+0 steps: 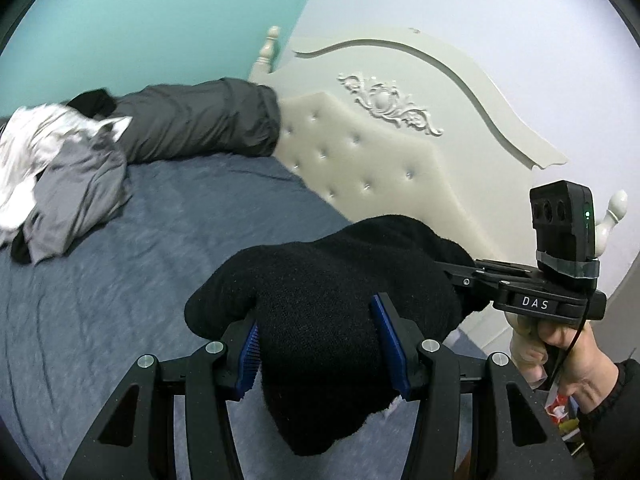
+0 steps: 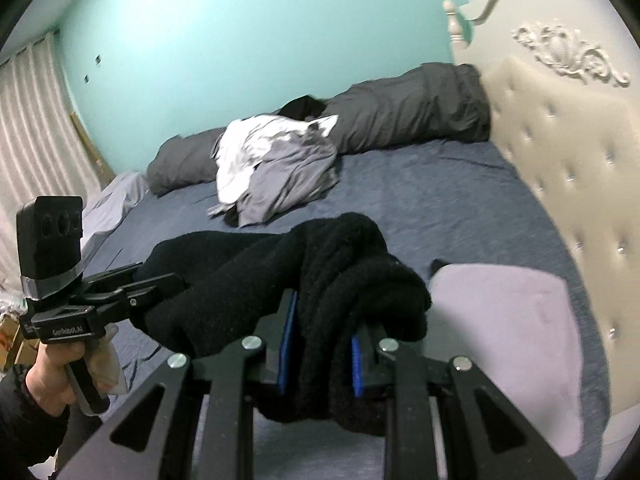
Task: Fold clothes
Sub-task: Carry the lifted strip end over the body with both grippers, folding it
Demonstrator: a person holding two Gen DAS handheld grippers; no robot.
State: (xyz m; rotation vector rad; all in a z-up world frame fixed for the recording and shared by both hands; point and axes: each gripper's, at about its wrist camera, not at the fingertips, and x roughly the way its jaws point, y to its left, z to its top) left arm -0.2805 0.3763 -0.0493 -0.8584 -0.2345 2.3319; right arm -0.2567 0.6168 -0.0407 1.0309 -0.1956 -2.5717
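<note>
Left wrist view: our left tool [image 1: 318, 354] has its two blue pads [image 1: 390, 346] clamped on one black fleece garment [image 1: 320, 280], which is lifted above the bed [image 1: 160, 232] and hangs down between the fingers. The same garment stretches right to our right tool [image 1: 466, 280], whose tips disappear into the fabric; one bare hand [image 1: 568, 356] holds its handle. On the blue sheet at far left we count one loose pile of clothes [image 1: 60, 172] with at least a white piece and a grey piece, plus a bit of black at its edge. One dark grey pillow [image 1: 200, 120] lies behind the pile against the cream tufted headboard [image 1: 360, 152]. Right wrist view: our right tool [image 2: 320, 354] is clamped on a thick bunched roll of the black fleece garment [image 2: 352, 276], two blue pads [image 2: 288, 344] pressing it from both sides. The cloth runs left to the left tool [image 2: 160, 284], also buried in the fabric, gripped by one hand [image 2: 52, 376]. Here we count two dark grey pillows [image 2: 408, 112], the one pile of clothes [image 2: 276, 164] in front of them, and one pale lilac folded piece [image 2: 504, 320] lying flat on the bed [image 2: 420, 200] just right of the tool. Striped curtain [image 2: 36, 120] at left.
</note>
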